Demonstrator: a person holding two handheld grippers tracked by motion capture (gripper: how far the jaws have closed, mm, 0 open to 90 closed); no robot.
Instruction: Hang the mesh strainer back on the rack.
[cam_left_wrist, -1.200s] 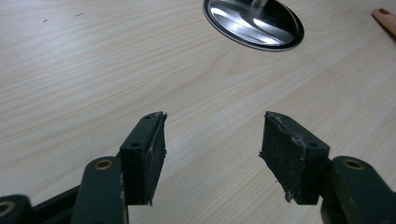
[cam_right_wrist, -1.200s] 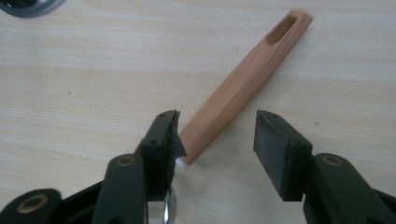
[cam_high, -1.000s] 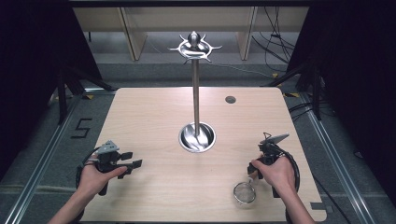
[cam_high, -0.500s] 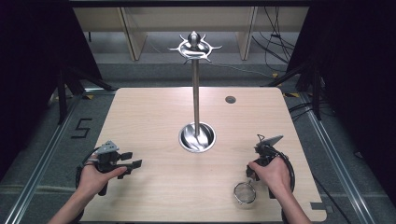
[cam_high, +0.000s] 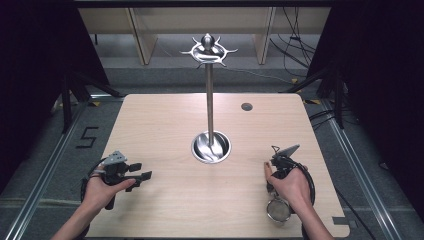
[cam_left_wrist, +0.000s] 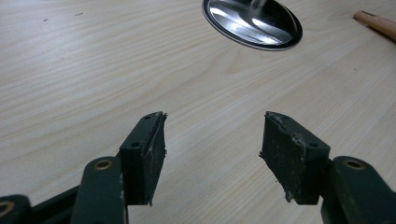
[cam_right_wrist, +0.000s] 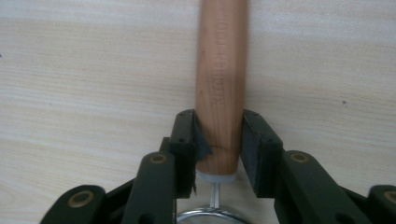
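A strainer lies near the table's front right, its metal ring (cam_high: 278, 210) beside the person's right wrist. In the right gripper view its wooden handle (cam_right_wrist: 220, 70) runs away from me between the jaws. My right gripper (cam_right_wrist: 218, 140) has just been closing, and both pads now press on the handle's near end. A tall metal stand (cam_high: 210, 110) with hooks at the top rises from a round dish base (cam_high: 211, 147) at the table's middle. My left gripper (cam_high: 140, 171) rests at the front left, open with nothing between its pads (cam_left_wrist: 149, 154), pointing toward the base (cam_left_wrist: 252, 23).
The wooden table (cam_high: 165, 120) has a small dark grommet hole (cam_high: 246, 106) at the back right. Shelving legs and cables stand on the floor beyond the far edge. A wooden rod end (cam_left_wrist: 376, 21) shows at the top right of the left gripper view.
The right gripper has leaned slightly to the left over the strainer's handle. The left hand and the stand have not moved.
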